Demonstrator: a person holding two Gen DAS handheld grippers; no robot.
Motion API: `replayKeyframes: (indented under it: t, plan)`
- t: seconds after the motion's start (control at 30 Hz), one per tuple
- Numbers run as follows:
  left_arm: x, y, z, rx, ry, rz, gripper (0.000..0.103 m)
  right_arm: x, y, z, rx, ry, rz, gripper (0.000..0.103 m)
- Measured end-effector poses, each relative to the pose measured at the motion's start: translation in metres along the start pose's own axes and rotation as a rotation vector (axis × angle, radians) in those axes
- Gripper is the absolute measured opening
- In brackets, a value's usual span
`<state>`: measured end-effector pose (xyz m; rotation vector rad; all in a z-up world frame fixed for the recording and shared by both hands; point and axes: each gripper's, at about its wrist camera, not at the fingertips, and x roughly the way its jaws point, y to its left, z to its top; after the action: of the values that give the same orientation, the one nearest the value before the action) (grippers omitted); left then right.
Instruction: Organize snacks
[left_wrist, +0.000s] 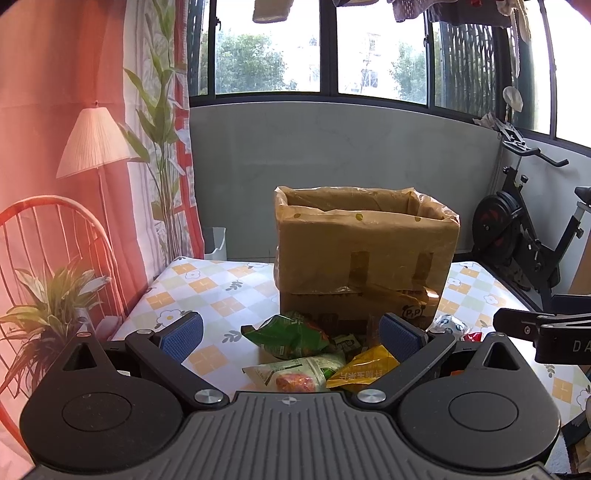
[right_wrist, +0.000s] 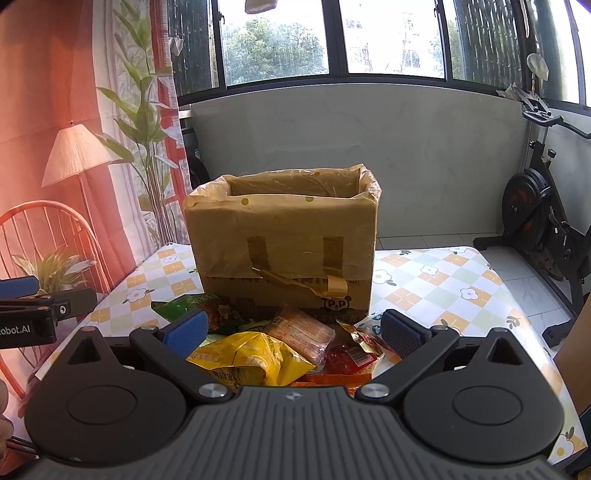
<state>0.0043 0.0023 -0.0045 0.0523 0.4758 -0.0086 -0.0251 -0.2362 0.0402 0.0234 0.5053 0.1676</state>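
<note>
My left gripper (left_wrist: 291, 338) spread wide and empty, my right gripper (right_wrist: 293, 332) likewise wide, both over snack packets (right_wrist: 258, 354) heaped on the checkered worktop (right_wrist: 443, 280), bag-lined cardboard box (right_wrist: 284, 236) just behind the heap, window (right_wrist: 332, 37) beyond.

You can read "P&P" beside a panda logo on the cardboard box (right_wrist: 341, 303). "obot.AI" shows on the left gripper (right_wrist: 22, 328); "DA" on the right gripper (left_wrist: 576, 345). Snack-packet print is illegible.

black tools (left_wrist: 291, 338), blue pads (right_wrist: 184, 332), silver screws
</note>
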Motion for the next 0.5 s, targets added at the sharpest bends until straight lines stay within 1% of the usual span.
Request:
replayKeyframes:
  t: [0.5]
  plan:
    - [-0.0004, -0.0016, -0.0011, 0.015, -0.003, -0.005, 0.102, 0.0022, -0.0014, -0.0018, 0.008, 0.003, 0.006, 0.101]
